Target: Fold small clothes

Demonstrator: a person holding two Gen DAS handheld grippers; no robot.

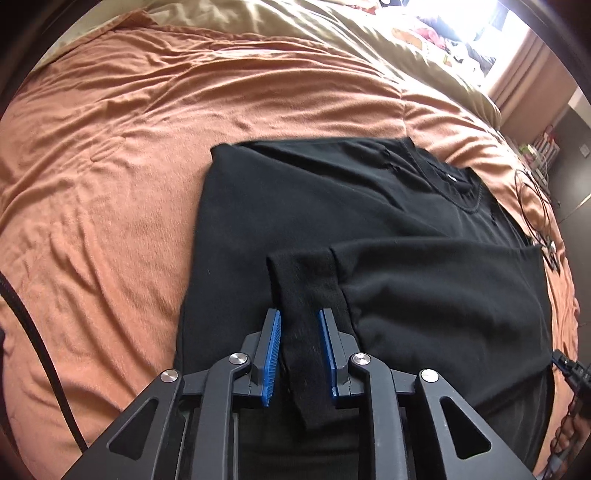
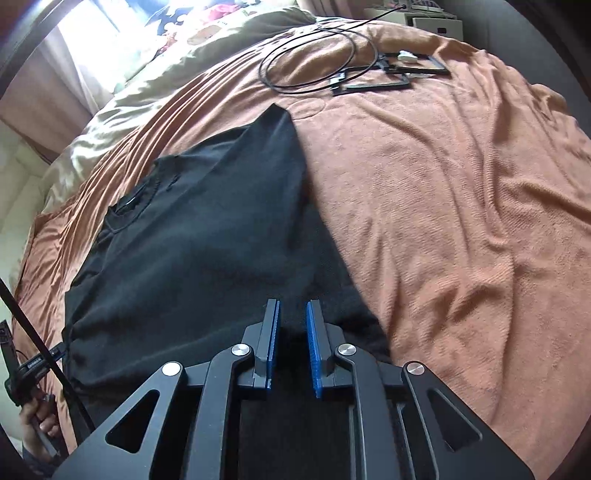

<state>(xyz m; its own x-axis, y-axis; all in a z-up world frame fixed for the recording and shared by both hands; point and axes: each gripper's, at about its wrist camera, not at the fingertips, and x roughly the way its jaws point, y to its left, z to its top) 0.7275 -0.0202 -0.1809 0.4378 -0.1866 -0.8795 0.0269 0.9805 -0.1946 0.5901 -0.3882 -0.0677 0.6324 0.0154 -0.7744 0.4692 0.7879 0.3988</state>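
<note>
A black long-sleeved shirt (image 1: 332, 206) lies flat on the bed, collar at the far right. One side (image 1: 443, 295) is folded over the body. Its sleeve (image 1: 306, 280) runs as a narrow strip toward the camera. My left gripper (image 1: 300, 314) is open a little, and the sleeve strip passes between the blue pads (image 1: 274, 354) without being visibly pinched. In the right wrist view the same shirt (image 2: 192, 236) spreads away to the left. My right gripper (image 2: 293, 304) hovers over its near edge, jaws narrowly open with only the fabric below showing in the gap.
An orange blanket (image 2: 461, 221) covers the bed, with a beige quilt (image 1: 295, 33) behind it. Coiled black cable (image 2: 317, 55) and flat black frames (image 2: 406, 70) lie at the far edge. A hand (image 2: 37, 413) holds the other gripper at the lower left.
</note>
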